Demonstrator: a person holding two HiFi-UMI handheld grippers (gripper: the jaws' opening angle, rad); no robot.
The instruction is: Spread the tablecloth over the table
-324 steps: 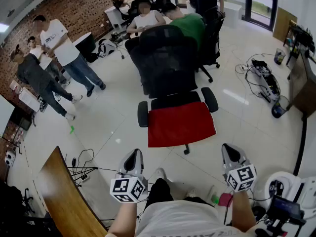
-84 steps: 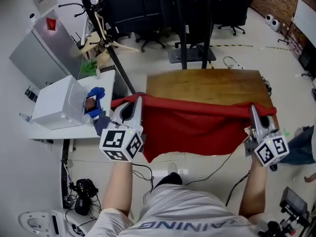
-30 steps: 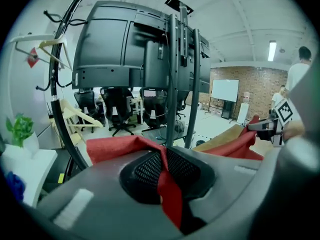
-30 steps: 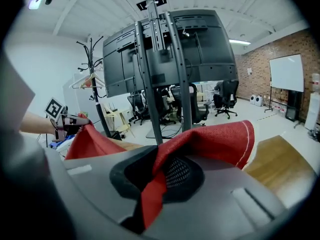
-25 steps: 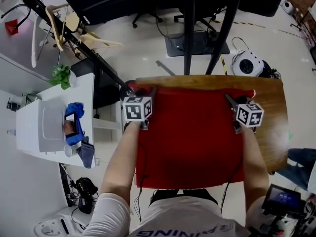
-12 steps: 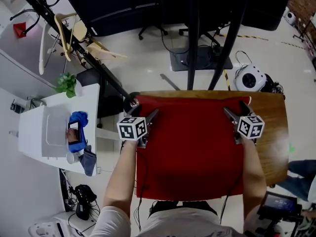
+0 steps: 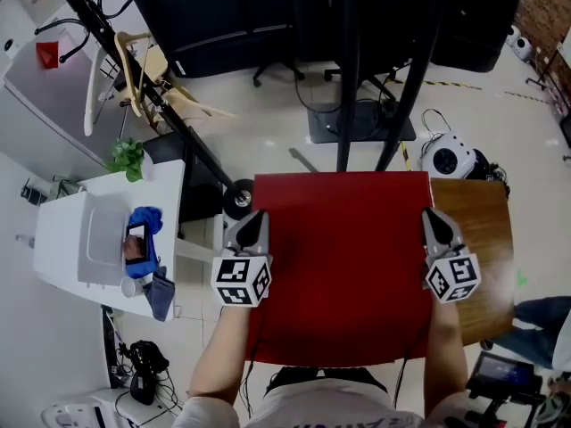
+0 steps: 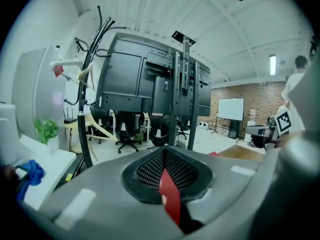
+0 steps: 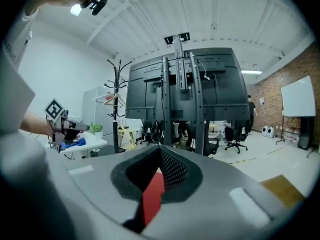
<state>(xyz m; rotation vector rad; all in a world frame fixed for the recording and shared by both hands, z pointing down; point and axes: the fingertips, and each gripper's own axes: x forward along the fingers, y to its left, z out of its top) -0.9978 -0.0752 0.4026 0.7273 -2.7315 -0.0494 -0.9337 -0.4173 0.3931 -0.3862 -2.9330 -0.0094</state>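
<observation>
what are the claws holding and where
The tablecloth: left claw, just closed, pinches its left edge; right claw, just closed, its right edge.

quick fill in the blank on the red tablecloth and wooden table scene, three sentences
In the head view, the red tablecloth leaves bare wood of the brown wooden table showing on the ___ side.
The left gripper and right gripper are each shut on a fold of ___ cloth.
The small green leafy plant stands to the table's ___ in that view.
Missing words: right; red; left.
Both grippers' jaws have just been closing, cloth between them.
</observation>
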